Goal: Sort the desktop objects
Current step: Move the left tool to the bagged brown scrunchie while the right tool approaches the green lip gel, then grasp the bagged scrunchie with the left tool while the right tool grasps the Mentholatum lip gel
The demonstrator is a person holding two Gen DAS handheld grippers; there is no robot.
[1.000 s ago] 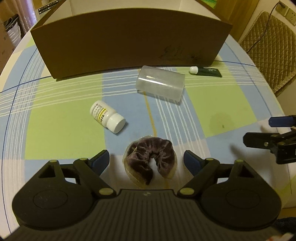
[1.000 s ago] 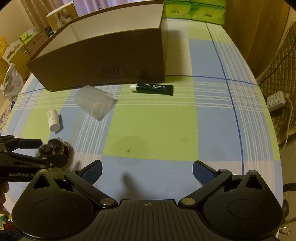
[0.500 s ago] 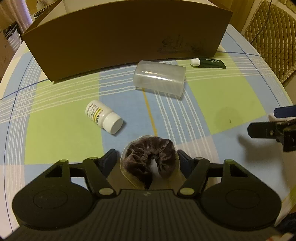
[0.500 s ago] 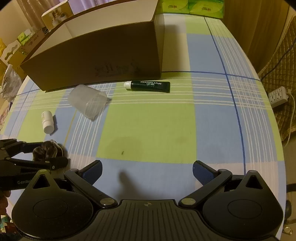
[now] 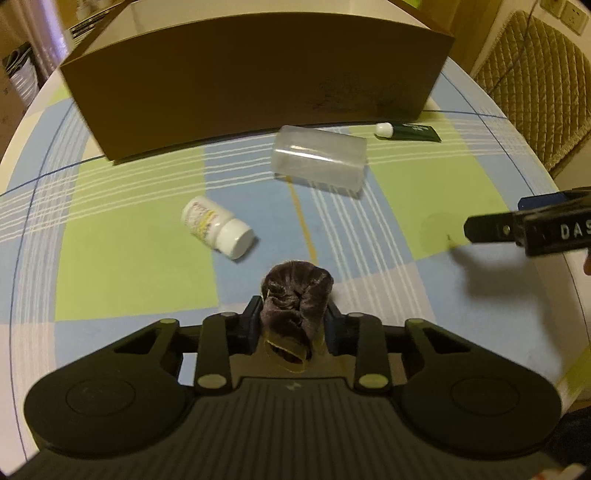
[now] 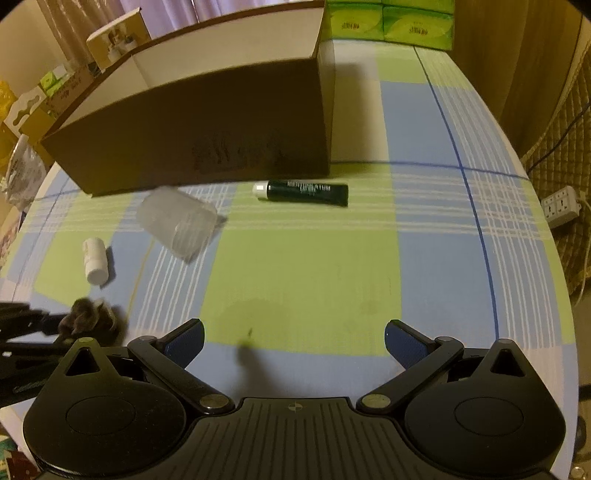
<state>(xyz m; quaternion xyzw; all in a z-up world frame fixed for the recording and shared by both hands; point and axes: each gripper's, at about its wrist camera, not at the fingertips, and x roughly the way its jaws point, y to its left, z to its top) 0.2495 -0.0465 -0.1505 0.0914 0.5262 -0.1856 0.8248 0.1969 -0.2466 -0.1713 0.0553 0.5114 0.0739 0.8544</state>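
Observation:
My left gripper [image 5: 293, 325] is shut on a dark purple velvet scrunchie [image 5: 295, 297], squeezed narrow between the two pads. From the right wrist view the scrunchie [image 6: 86, 317] shows at the far left, with the left gripper's fingers around it. My right gripper [image 6: 293, 341] stands open over the checked tablecloth with nothing between its fingers. A white pill bottle [image 5: 216, 227] lies on its side ahead of the scrunchie. Farther back lie a clear plastic cup [image 5: 319, 160], also on its side, and a dark green tube [image 5: 408, 133] with a white cap.
A large brown cardboard box [image 5: 255, 74], open at the top, stands across the back of the round table [image 6: 306, 273]. Green tissue packs [image 6: 388, 18] sit behind it. A quilted chair [image 5: 532, 85] and a power strip [image 6: 561, 205] lie beyond the table's right edge.
The left gripper's fingers have come together on the scrunchie, squeezing it from a flat ring into a narrow bunch. The right gripper has edged forward and stays open.

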